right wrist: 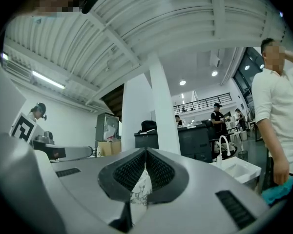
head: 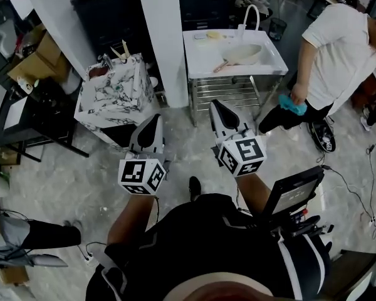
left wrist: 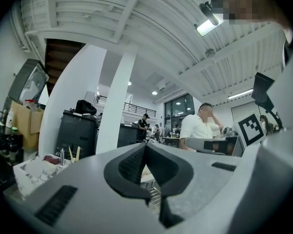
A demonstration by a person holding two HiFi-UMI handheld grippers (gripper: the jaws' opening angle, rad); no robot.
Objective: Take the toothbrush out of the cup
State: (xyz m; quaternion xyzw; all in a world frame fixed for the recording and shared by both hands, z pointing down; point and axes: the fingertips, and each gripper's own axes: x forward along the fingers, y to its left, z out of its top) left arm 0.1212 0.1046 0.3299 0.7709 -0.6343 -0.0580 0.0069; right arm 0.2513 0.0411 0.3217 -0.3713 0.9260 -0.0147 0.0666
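Two pale toothbrushes (head: 123, 48) stand upright at the back of a marble-patterned washstand (head: 116, 96); the left gripper view shows these toothbrushes (left wrist: 74, 153) far off at lower left. Their cup is too small to make out. My left gripper (head: 156, 118) is held level over the floor, short of the washstand's near right corner, jaws shut and empty (left wrist: 145, 146). My right gripper (head: 214, 104) floats beside it, in front of a white sink table, also shut with nothing in it (right wrist: 146, 150).
A white pillar (head: 166, 36) rises between the washstand and the white sink table (head: 197, 58), which has a faucet (head: 251, 12). A person in a white shirt (head: 338, 49) stands at right holding a blue cloth (head: 294, 105). Black furniture (head: 31, 115) stands at left.
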